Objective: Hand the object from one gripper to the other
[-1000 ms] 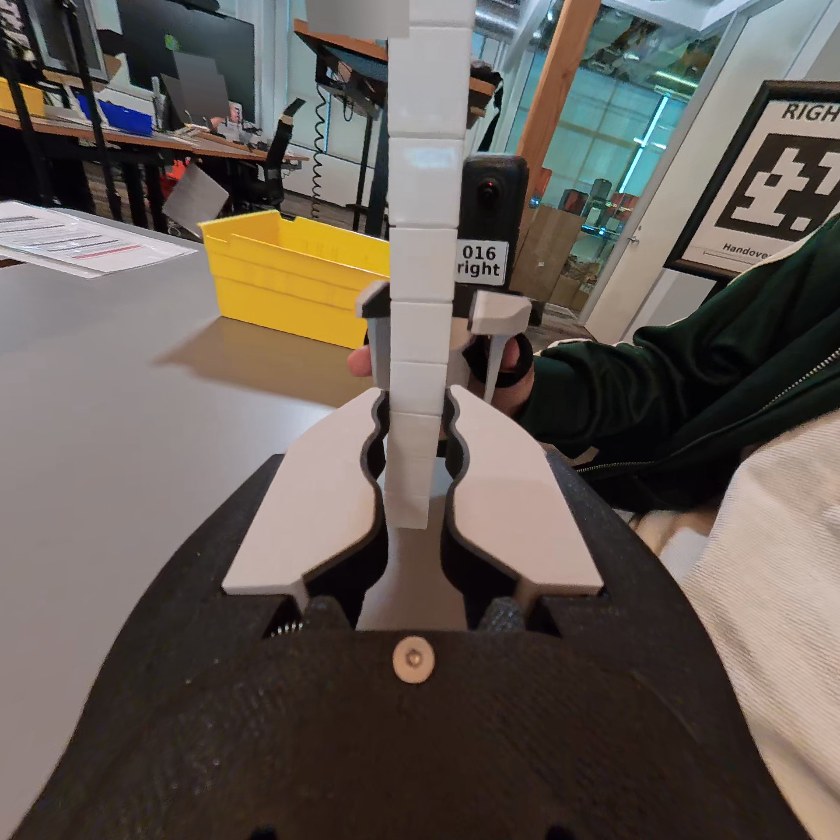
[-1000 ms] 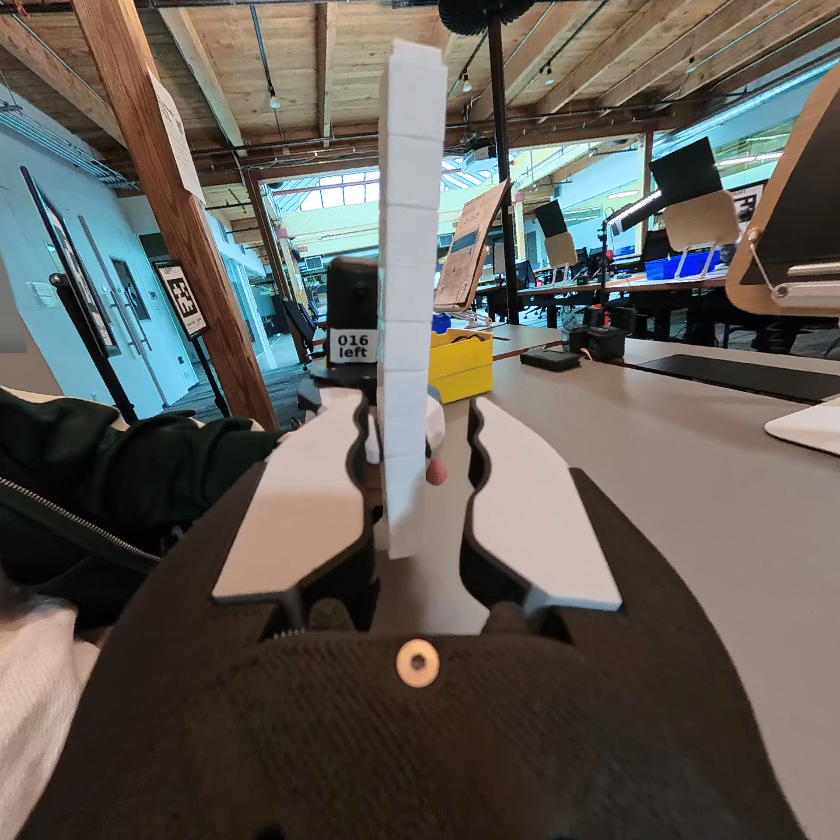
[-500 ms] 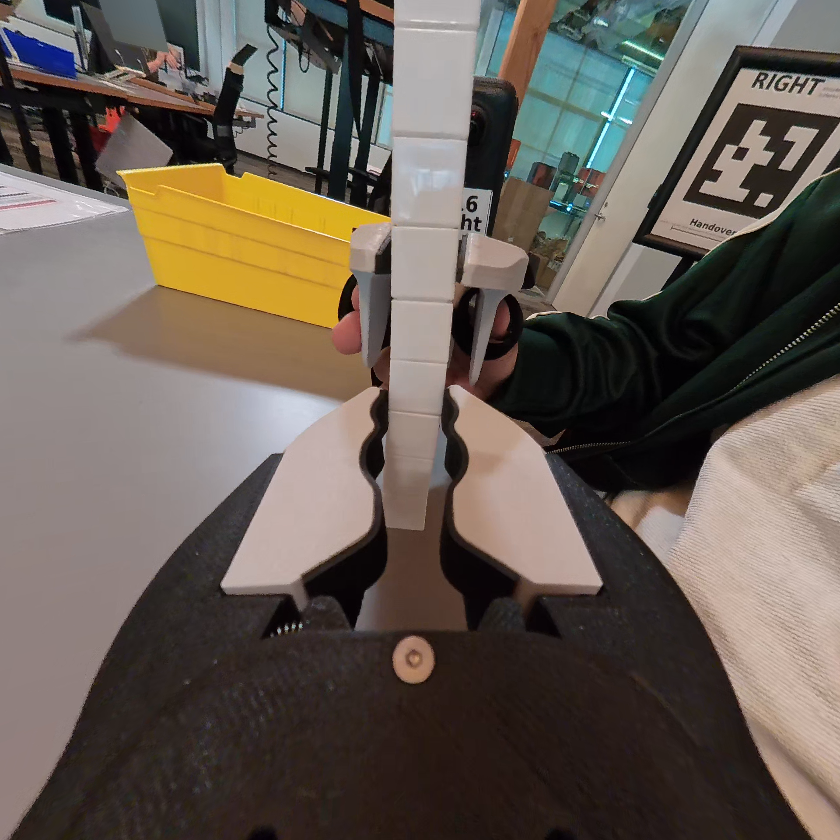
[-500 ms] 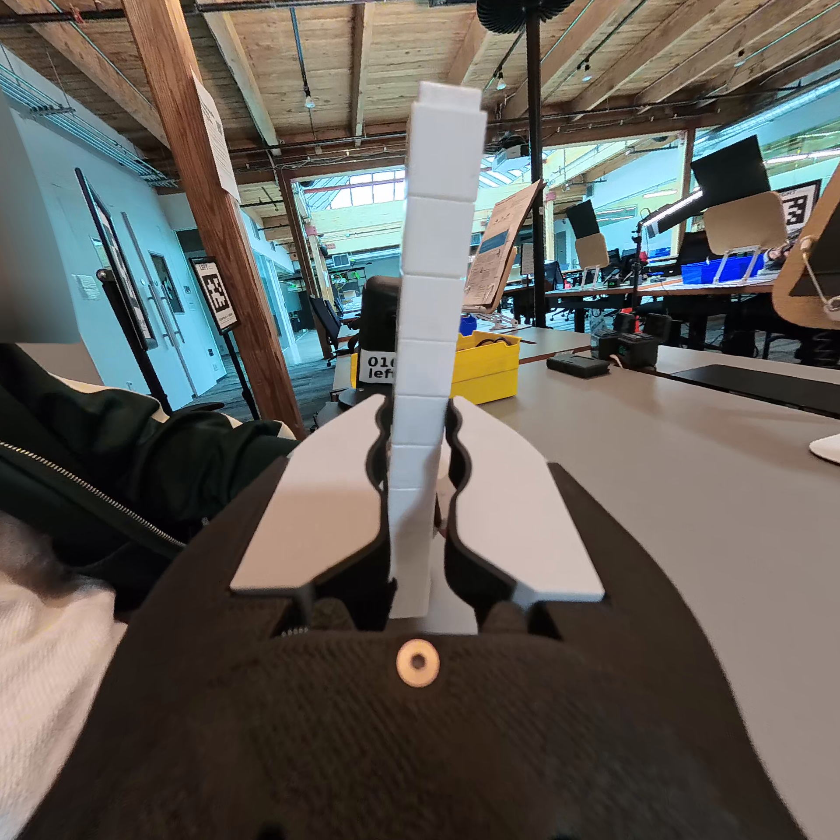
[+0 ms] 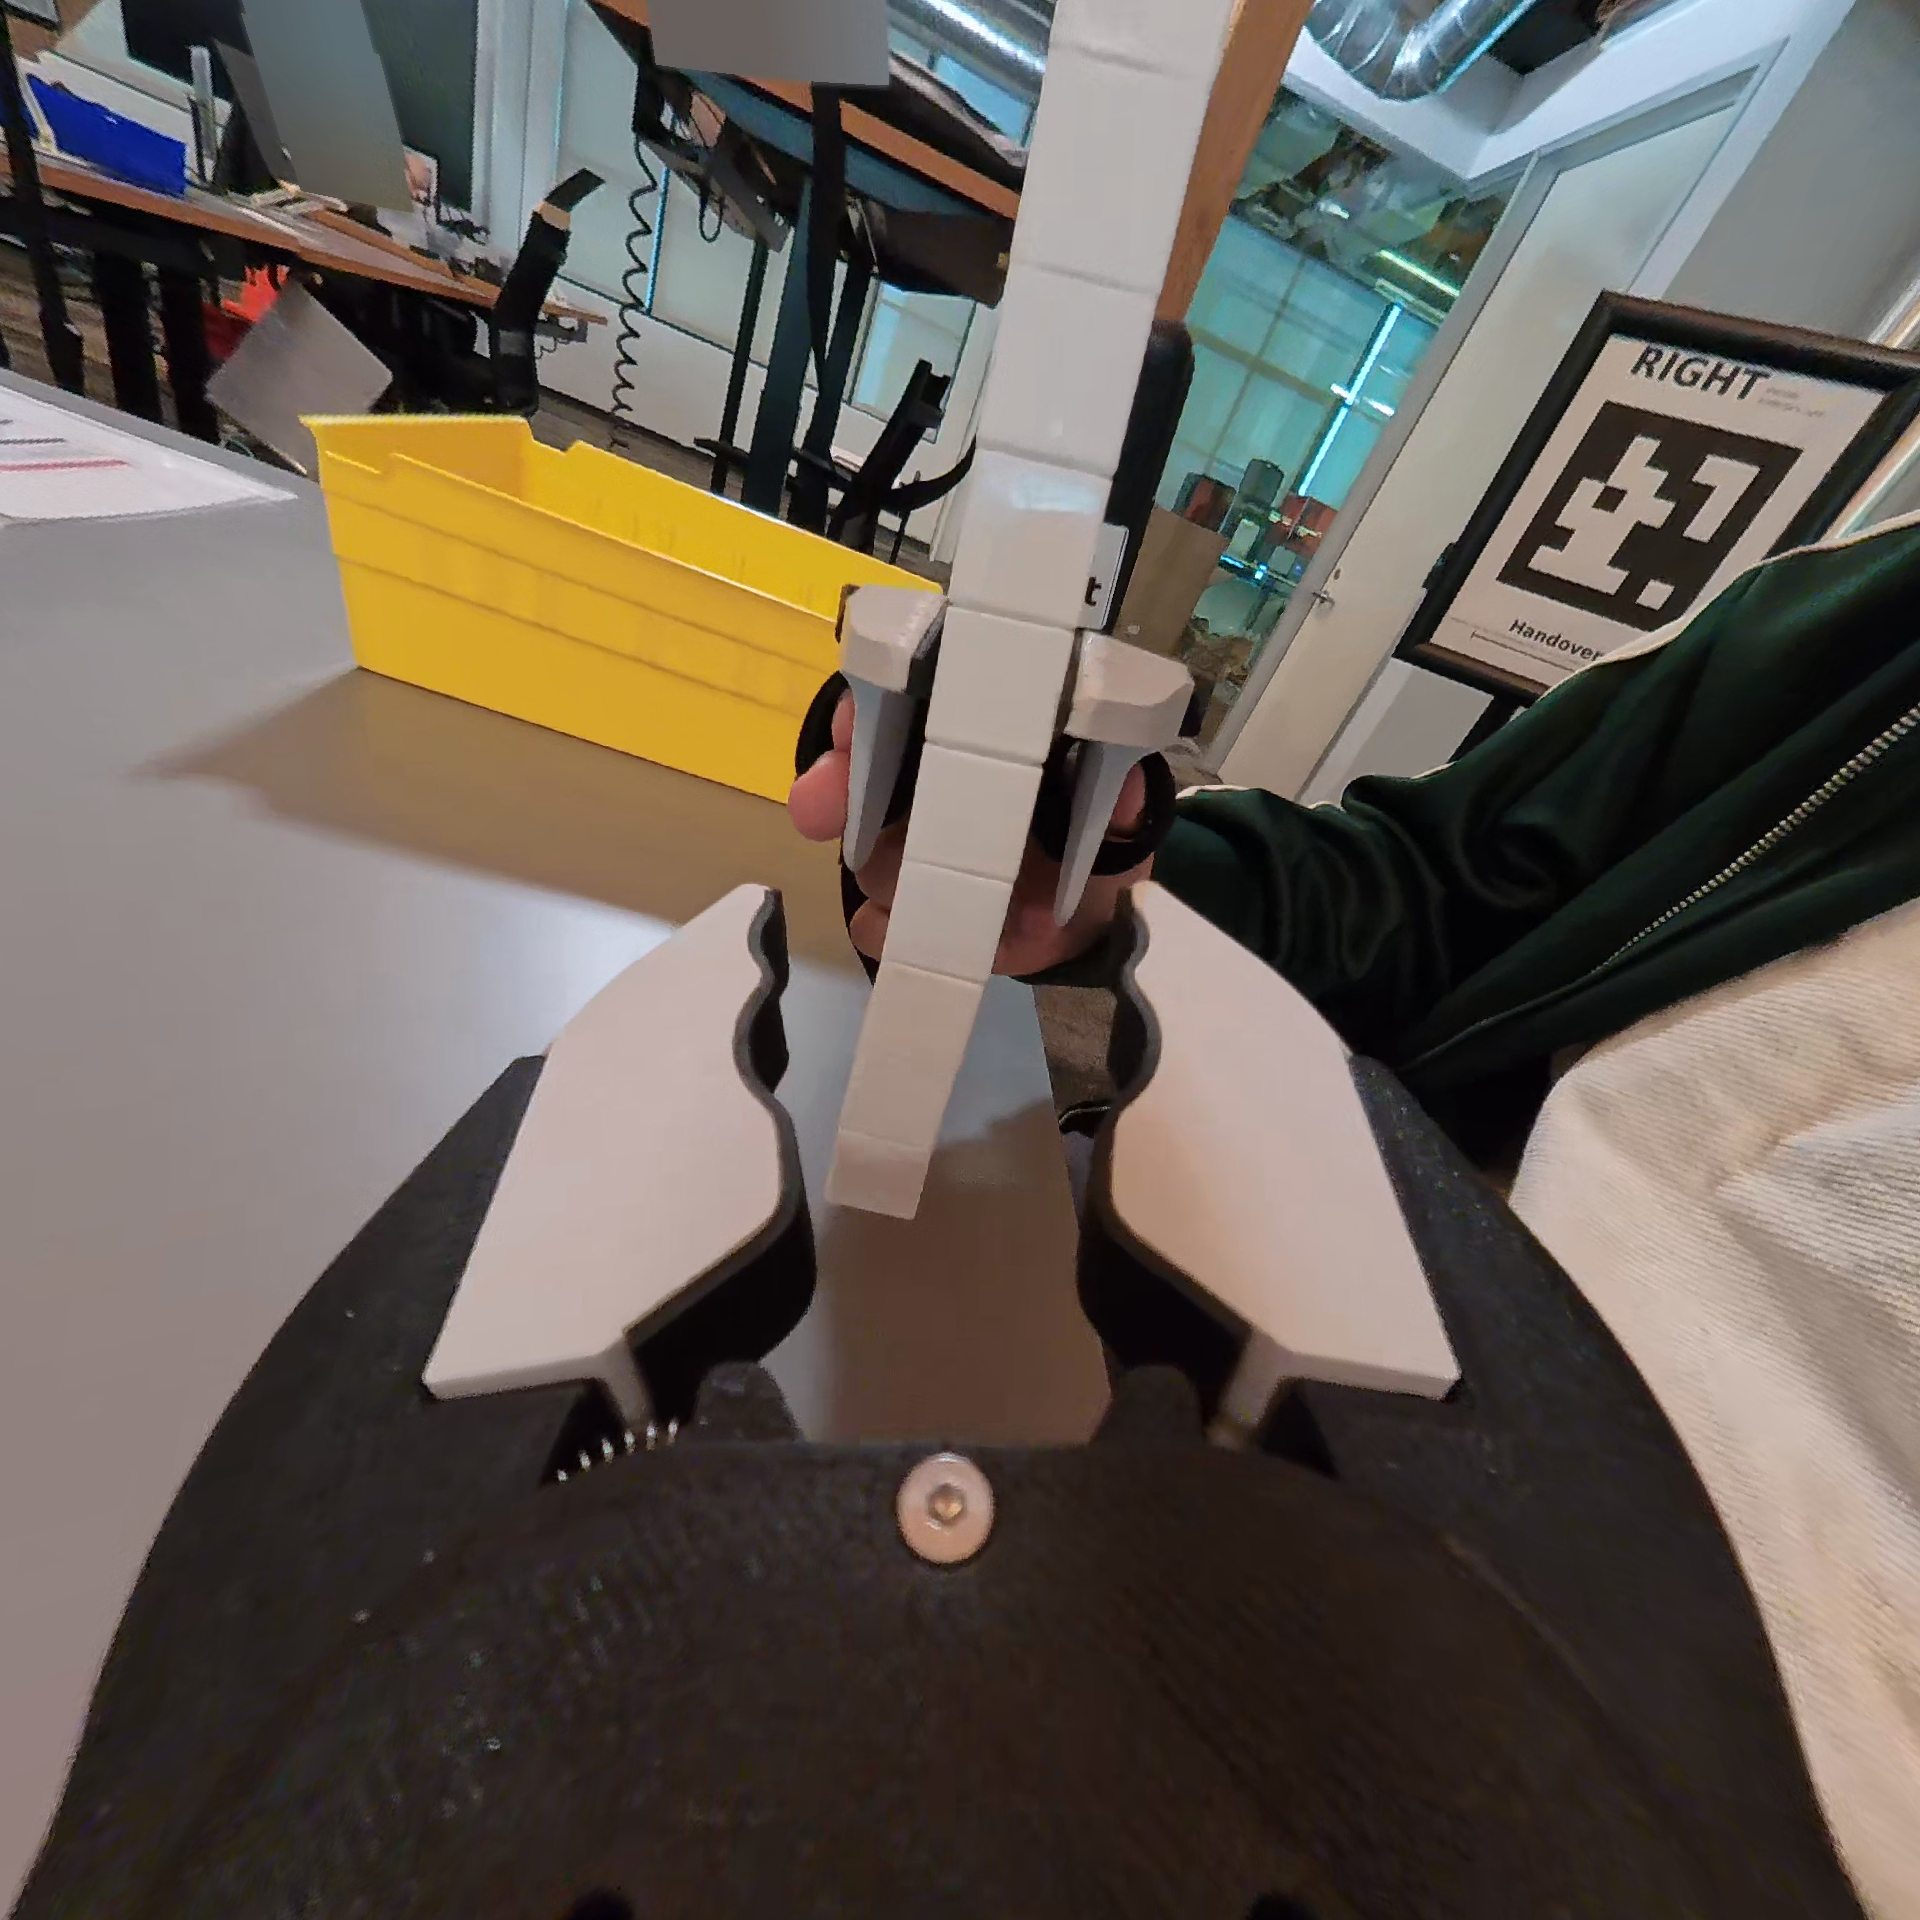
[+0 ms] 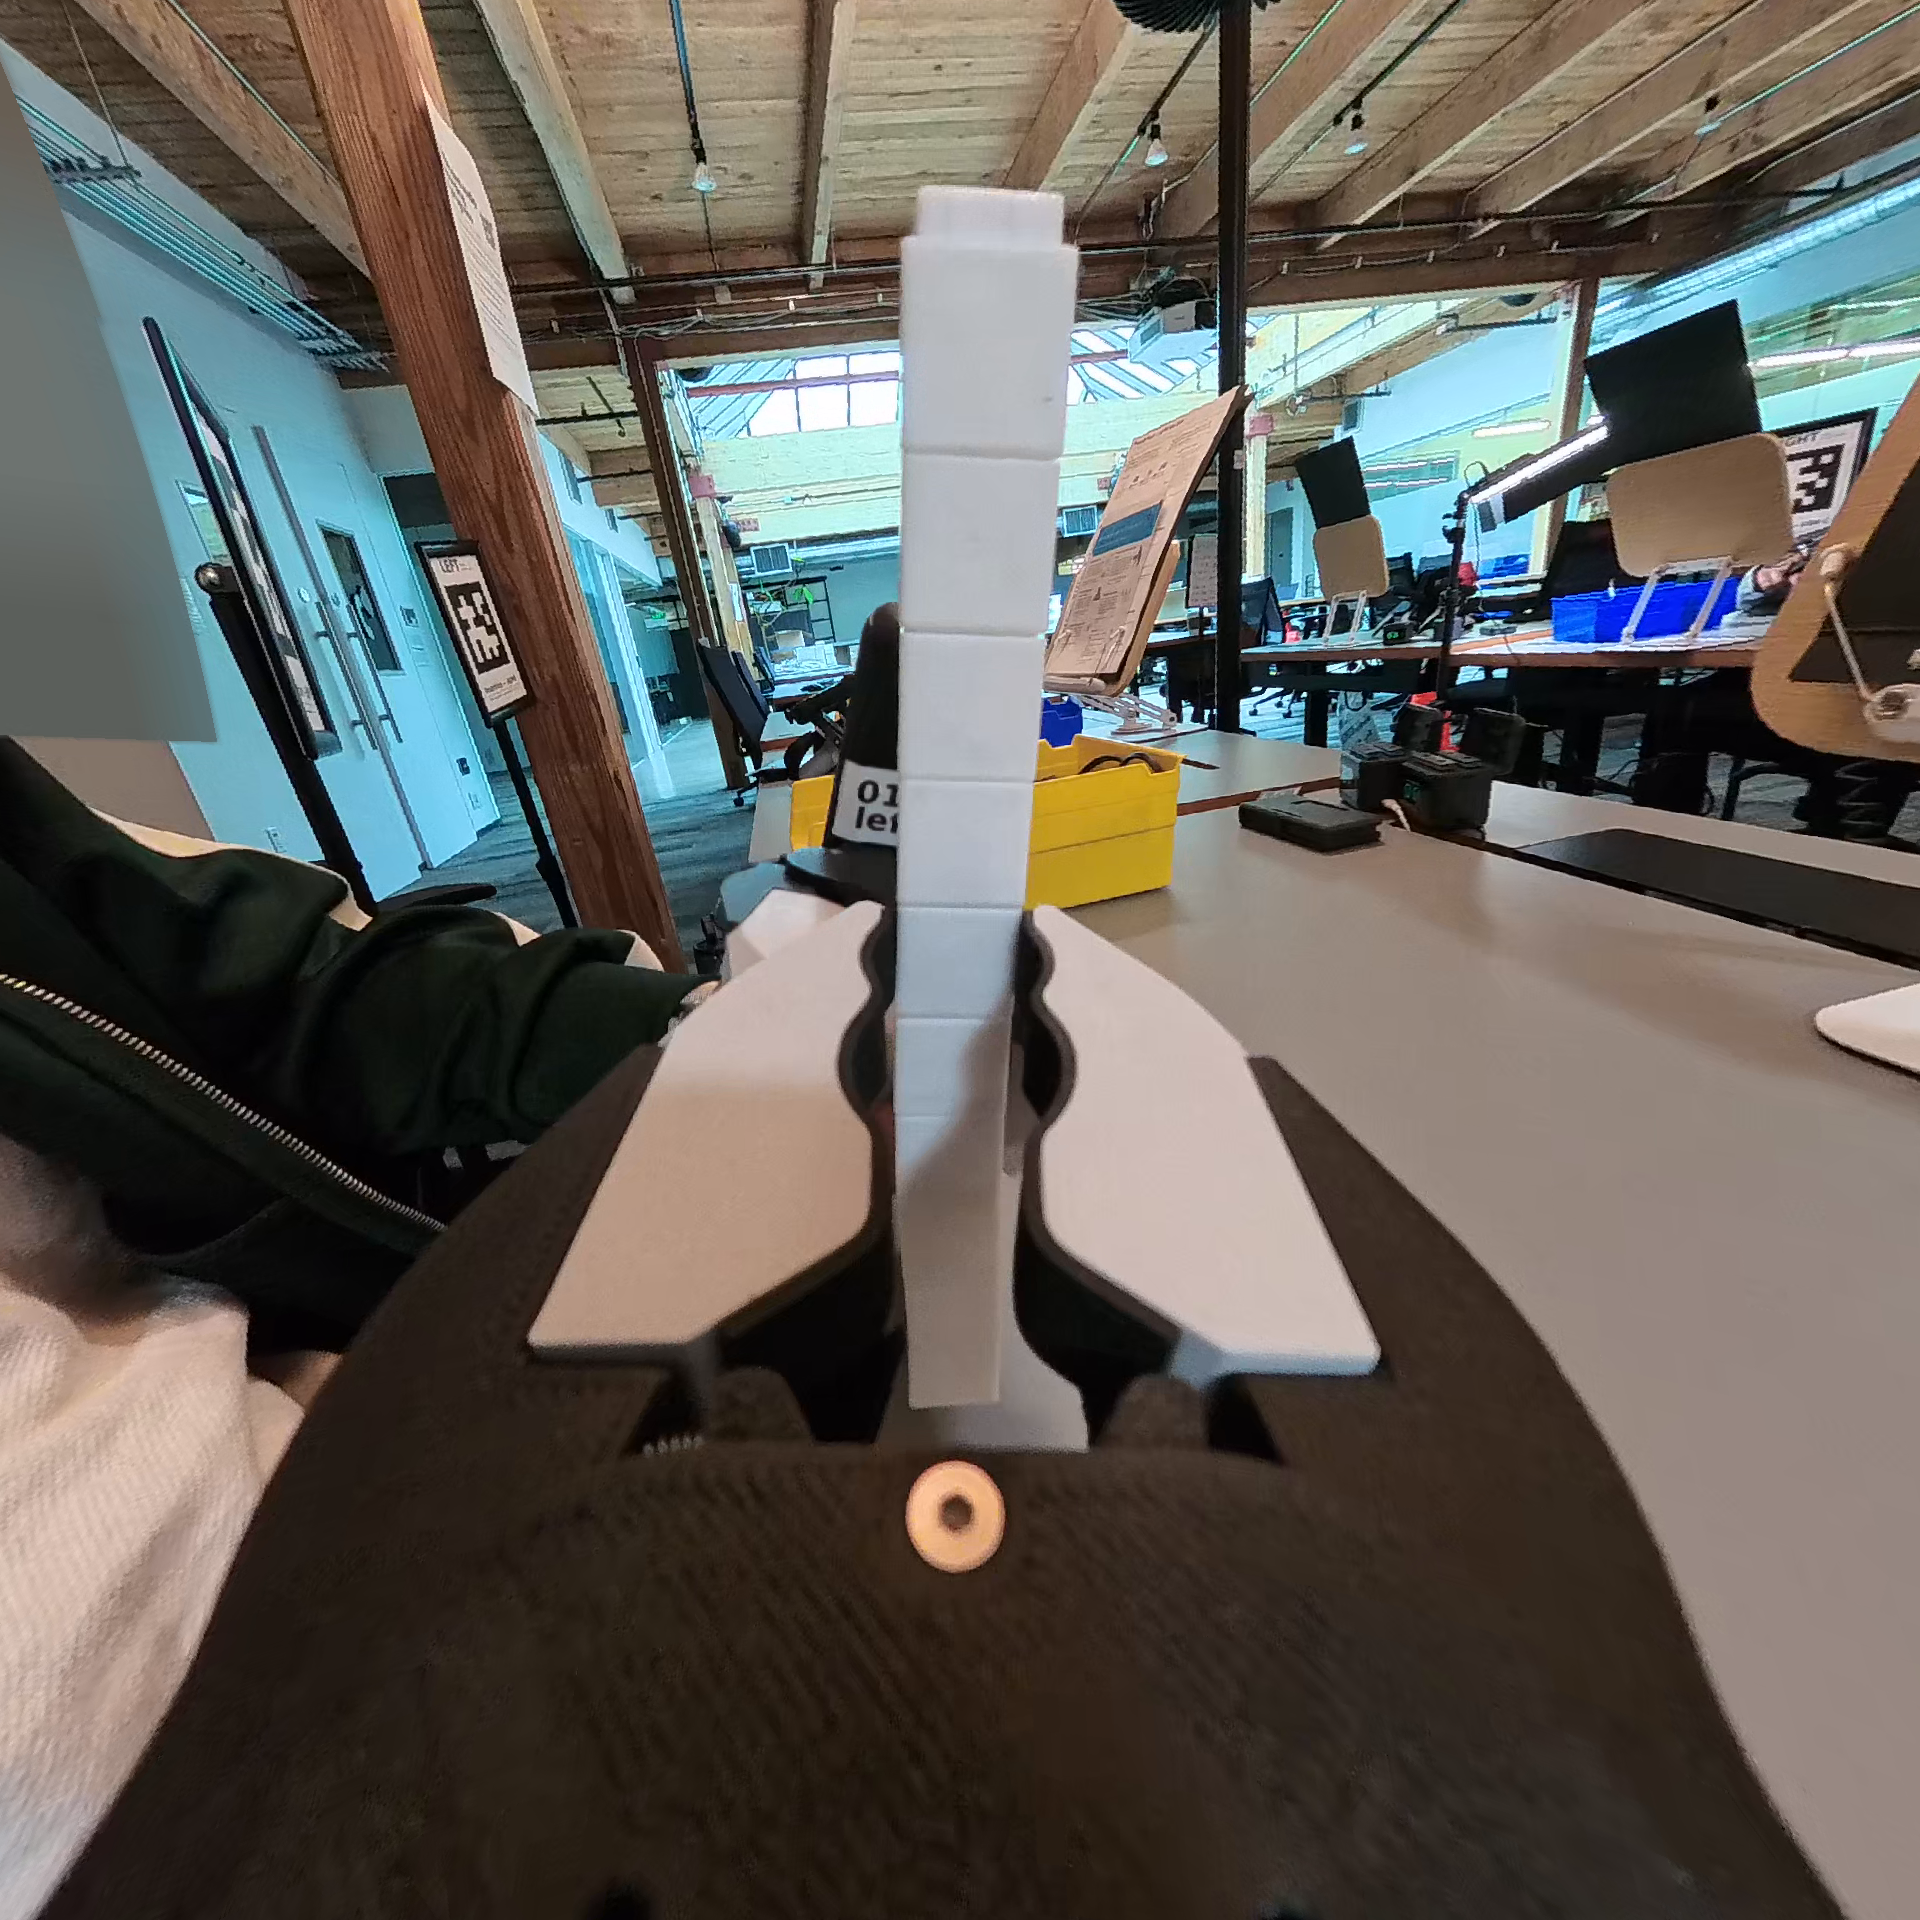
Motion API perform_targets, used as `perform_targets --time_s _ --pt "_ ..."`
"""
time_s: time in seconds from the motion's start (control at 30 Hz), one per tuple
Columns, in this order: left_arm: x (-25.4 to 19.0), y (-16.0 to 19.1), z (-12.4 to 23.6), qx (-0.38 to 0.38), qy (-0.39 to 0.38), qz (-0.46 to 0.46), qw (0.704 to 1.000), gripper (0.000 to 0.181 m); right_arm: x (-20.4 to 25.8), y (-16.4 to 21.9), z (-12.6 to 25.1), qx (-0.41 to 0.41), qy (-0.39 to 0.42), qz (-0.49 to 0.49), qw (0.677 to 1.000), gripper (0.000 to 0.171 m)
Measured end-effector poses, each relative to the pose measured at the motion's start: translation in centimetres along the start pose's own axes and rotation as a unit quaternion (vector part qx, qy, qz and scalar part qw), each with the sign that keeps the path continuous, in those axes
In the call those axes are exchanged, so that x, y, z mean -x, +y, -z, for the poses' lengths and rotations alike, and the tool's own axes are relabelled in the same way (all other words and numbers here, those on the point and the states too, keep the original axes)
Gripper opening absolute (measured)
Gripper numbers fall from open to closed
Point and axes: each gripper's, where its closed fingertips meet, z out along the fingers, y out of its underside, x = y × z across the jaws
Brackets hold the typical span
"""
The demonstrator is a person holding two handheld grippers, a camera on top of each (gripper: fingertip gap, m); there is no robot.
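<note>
In the left wrist view, the left gripper [image 5: 940, 1049] stands wide, its white fingers [image 5: 644, 1143] well apart on either side of the lower end of a tall white block stick [image 5: 1023, 582] and touching it nowhere. The stick hangs in the air above the grey bench [image 5: 208, 883], leaning slightly, with a yellow bin [image 5: 582, 613] behind it toward the bench's far edge. Farther along the stick, the right gripper [image 5: 1013, 686] is clamped across it, with a hand [image 5: 831, 800] behind. In the right wrist view, the right gripper [image 6: 956, 1049] is narrow and holds the stick [image 6: 982, 582] between its fingers [image 6: 748, 1153], the lower part running down into the throat, the rest rising nearly upright. The stick looks light and stiff, made of many small cubes joined end to end with smooth, likely slippery faces. I judge the joints are its weak spots, so sideways force could snap it. The best hold is on its flat sides near the bottom, squarely.
</note>
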Motion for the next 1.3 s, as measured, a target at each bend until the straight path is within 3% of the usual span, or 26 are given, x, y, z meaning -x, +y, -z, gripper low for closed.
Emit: perform_targets --time_s 0.27,0.43,0.67,0.8,0.97,1.3 --pt "0.7 0.1 0.8 0.007 -0.008 0.001 1.000 0.061 -0.5 -0.7 0.6 -0.018 0.003 -0.014 1.000 0.022" --pt "1.4 3.5 0.0 0.105 -0.026 0.009 0.994 0.050 -0.6 -1.0 0.8 -0.024 0.005 -0.018 1.000 0.022" --pt "0.8 6.0 -1.6 0.176 -0.039 -0.043 0.983 0.044 0.6 -1.1 0.1 -0.018 -0.009 -0.013 1.000 0.022" --pt "0.4 5.9 -2.0 0.161 -0.030 -0.053 0.985 0.030 0.7 -1.3 0.1 -0.025 -0.011 -0.021 0.999 0.022" --pt "-0.1 4.7 -2.0 0.117 -0.015 -0.046 0.992 0.033 0.8 -1.2 -0.1 -0.019 -0.009 -0.015 1.000 0.022" --pt "0.1 4.5 -1.6 0.109 -0.010 -0.050 0.993 0.032 0.5 -1.9 0.2 -0.025 0.005 -0.011 1.000 0.022"
